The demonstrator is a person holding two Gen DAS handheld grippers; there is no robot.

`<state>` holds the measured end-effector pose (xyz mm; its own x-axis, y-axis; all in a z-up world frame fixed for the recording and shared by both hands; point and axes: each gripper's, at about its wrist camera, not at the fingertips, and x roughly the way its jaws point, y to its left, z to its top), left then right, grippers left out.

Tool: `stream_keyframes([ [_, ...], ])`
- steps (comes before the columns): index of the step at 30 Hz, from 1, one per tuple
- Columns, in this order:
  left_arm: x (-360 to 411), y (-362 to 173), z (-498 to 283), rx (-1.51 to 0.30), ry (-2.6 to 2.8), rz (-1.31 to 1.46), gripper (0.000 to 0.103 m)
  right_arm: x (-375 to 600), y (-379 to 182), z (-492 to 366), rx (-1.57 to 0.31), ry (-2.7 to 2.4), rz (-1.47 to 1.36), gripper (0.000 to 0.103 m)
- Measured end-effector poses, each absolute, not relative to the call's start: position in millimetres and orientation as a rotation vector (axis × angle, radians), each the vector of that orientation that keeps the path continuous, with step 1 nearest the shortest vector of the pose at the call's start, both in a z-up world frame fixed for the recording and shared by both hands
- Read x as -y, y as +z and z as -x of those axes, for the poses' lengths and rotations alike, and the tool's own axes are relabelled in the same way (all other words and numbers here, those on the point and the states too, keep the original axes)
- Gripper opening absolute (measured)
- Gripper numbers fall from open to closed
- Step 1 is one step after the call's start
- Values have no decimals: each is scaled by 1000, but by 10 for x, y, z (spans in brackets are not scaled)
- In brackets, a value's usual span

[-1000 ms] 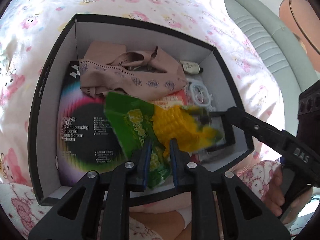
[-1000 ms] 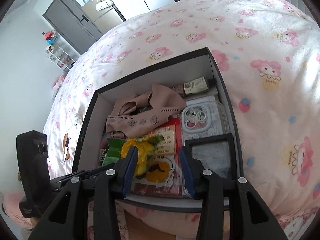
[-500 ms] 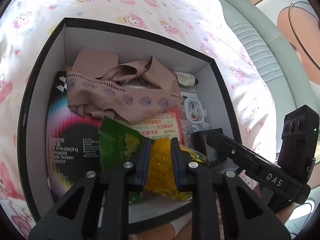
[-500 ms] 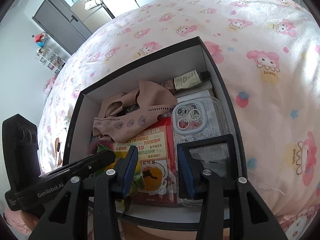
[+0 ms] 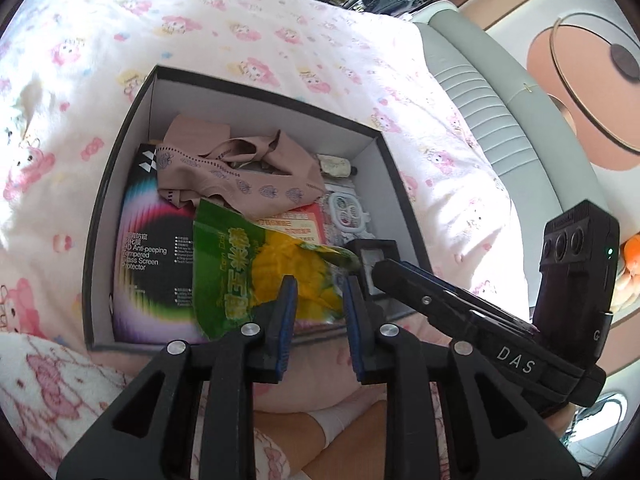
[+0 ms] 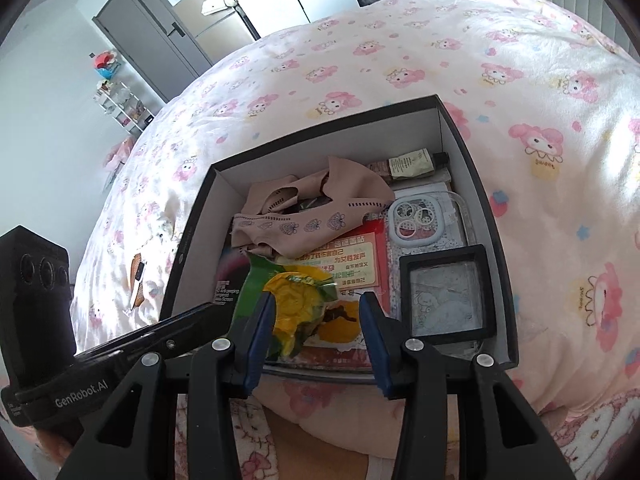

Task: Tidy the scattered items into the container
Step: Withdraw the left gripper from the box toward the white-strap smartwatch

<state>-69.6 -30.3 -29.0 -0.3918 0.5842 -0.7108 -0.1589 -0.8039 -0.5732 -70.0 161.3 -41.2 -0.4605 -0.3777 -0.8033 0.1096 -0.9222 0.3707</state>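
Note:
A black box with white inner walls (image 5: 256, 116) (image 6: 340, 148) sits on the bed. A green and yellow corn snack packet (image 5: 256, 260) (image 6: 296, 300) lies inside it near the front wall. My left gripper (image 5: 318, 292) is open, its fingers either side of the packet's near end and pulled back to the box's front wall. My right gripper (image 6: 316, 312) is open and empty above the front edge. The box also holds beige tights (image 5: 240, 176), a screen protector box (image 5: 152, 248), a red card (image 6: 352, 256), a phone case (image 6: 420, 216), a black frame (image 6: 448, 292) and a small bottle (image 6: 412, 160).
The bed has a white cover with pink cartoon prints (image 6: 480, 60). A small brown item (image 6: 138, 280) lies on the cover left of the box. A grey padded headboard (image 5: 500, 120) runs along the right in the left wrist view.
My left gripper lowered the snack packet into the box, opened and drew back toward the front wall. The packet now rests in the box. My right gripper stayed open and hardly moved.

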Motion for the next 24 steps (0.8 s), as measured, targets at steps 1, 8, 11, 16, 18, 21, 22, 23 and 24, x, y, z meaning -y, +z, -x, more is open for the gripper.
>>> stream_keyframes([
  [1, 282, -249, 667, 576, 2233, 1363, 22, -1580, -361, 654, 377, -2433, -1425, 39],
  [8, 422, 18, 391, 541, 2306, 1289, 24, -1365, -75, 373, 288, -2455, -1356, 39],
  [11, 627, 34, 311, 540, 2349, 1294, 24, -1147, -19, 339, 217, -2453, -1341, 39],
  [16, 1210, 69, 187, 613, 2421, 1312, 24, -605, -42, 407, 158, -2349, -1338, 39],
  [18, 1435, 82, 115, 637, 2471, 1303, 25, -343, -30, 422, 102, -2307, -1315, 39],
  [21, 1818, 18, 50, 722, 2526, 1297, 25, 72, -36, 474, 33, -2224, -1300, 39],
  [22, 1939, -11, 37, 753, 2541, 1295, 26, 209, -54, 508, 18, -2193, -1302, 39],
  [23, 2063, -49, 32, 788, 2556, 1291, 26, 345, -77, 544, 3, -2163, -1307, 39],
  [24, 2188, -91, 26, 827, 2571, 1284, 27, 473, -101, 574, -9, -2138, -1309, 39],
])
